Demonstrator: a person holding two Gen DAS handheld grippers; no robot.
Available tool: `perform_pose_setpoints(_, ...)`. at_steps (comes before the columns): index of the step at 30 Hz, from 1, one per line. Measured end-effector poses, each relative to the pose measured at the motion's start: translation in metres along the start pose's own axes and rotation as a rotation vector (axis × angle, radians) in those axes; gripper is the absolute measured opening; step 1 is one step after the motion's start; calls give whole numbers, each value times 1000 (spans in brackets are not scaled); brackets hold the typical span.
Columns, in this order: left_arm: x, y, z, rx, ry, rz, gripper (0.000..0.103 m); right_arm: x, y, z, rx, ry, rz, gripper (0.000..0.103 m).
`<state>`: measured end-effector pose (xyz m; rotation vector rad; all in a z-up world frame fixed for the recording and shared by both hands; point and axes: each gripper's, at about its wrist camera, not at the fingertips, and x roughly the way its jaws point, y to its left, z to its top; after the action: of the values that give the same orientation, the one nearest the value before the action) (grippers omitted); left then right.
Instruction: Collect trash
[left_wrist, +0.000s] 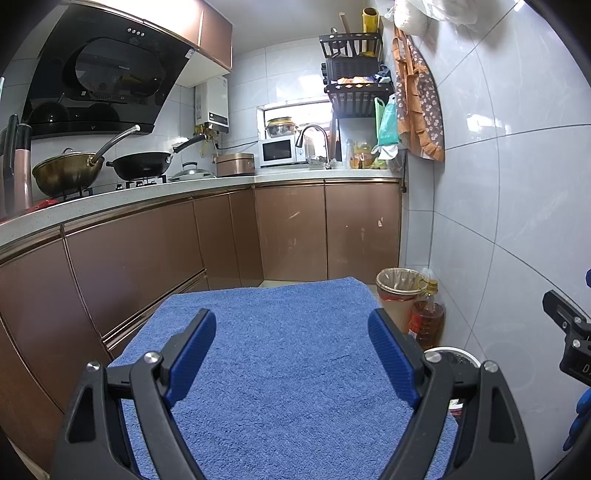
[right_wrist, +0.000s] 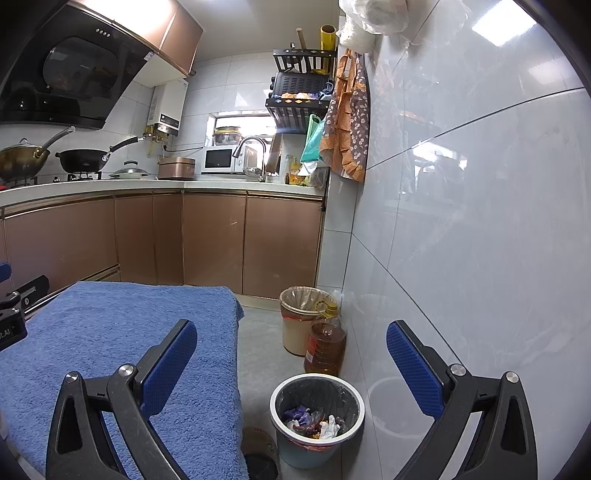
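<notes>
Two grippers are in view, both with jaws spread wide and nothing between them. The left gripper hangs over a blue towel that covers a raised surface; the right gripper hangs past the towel's right edge, above the floor. Two bins stand on the floor strip between towel and tiled wall: a near blue-grey trash bin holding crumpled wrappers, and a farther beige bin lined with a clear bag. One oil bottle stands between them, against the wall. Along the left runs a white counter over brown cabinets, carrying two woks on the hob, a rice cooker and a microwave. The strip of floor is narrow.
</notes>
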<state>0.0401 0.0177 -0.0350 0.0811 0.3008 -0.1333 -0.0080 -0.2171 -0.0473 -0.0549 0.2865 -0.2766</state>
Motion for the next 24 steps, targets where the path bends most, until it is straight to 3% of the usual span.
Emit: perform_pose_setpoints(24,1,-3,-5,0,14,-1,84,3,-8,0,-1,2,4,103)
